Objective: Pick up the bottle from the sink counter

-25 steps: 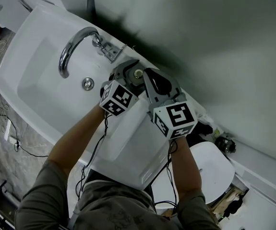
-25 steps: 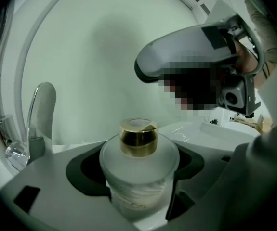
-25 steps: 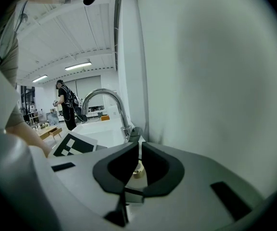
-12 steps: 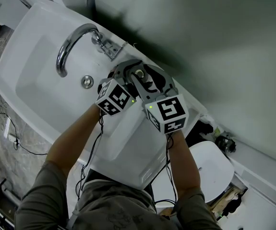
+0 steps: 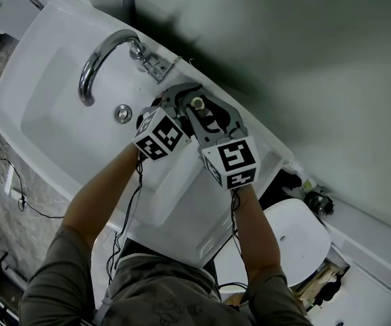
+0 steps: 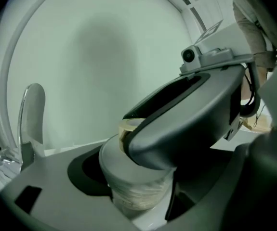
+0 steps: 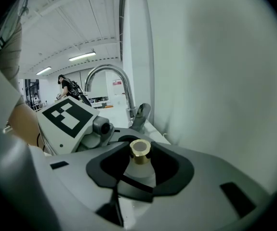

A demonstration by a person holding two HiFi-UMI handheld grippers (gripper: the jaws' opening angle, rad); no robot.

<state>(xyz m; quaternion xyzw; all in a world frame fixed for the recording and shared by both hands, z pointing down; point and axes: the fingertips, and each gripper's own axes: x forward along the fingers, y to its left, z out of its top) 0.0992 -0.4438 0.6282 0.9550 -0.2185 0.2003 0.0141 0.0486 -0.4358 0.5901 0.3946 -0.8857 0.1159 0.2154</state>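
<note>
Big grey-green wall (image 5: 283, 60) runs behind it all, w/ nothing on it. Next is the white sink (image 5: 45, 107), then the flat white bench (image 5: 181, 202) beside the bowl, then the shiny bent tap (image 5: 93, 60). The bottle stands at the back of that bench, near the wall & just to the side of the tap's foot. I think it lives there so it's easy to reach when you wash.

The person leans over w/ both tools at the same spot. L gripper (image 6: 133, 172) is low. Its jaws are pinching the fat white body of the bottle (image 6: 140, 194), one on each side. R gripper (image 7: 139, 170) is higher & lies across the L one. Its jaws are closed in a ring round the bottle's thin neck, under the gold cap (image 7: 140, 148). My guess is two holds b/c the bottle is smooth & round: the low hold stops it slipping, the top hold stops it tipping. Can't tell if the bottom is off the bench yet.

Writing: none I can read. No name or label shows on the bottle. It's plain white & looks a bit rough low down. Each gripper has a marker cube (image 5: 158, 136) w/ black & white squares, just patterns, no words. Far off in the R gripper view there's a small red sign (image 7: 117, 83), too tiny to read.
</note>
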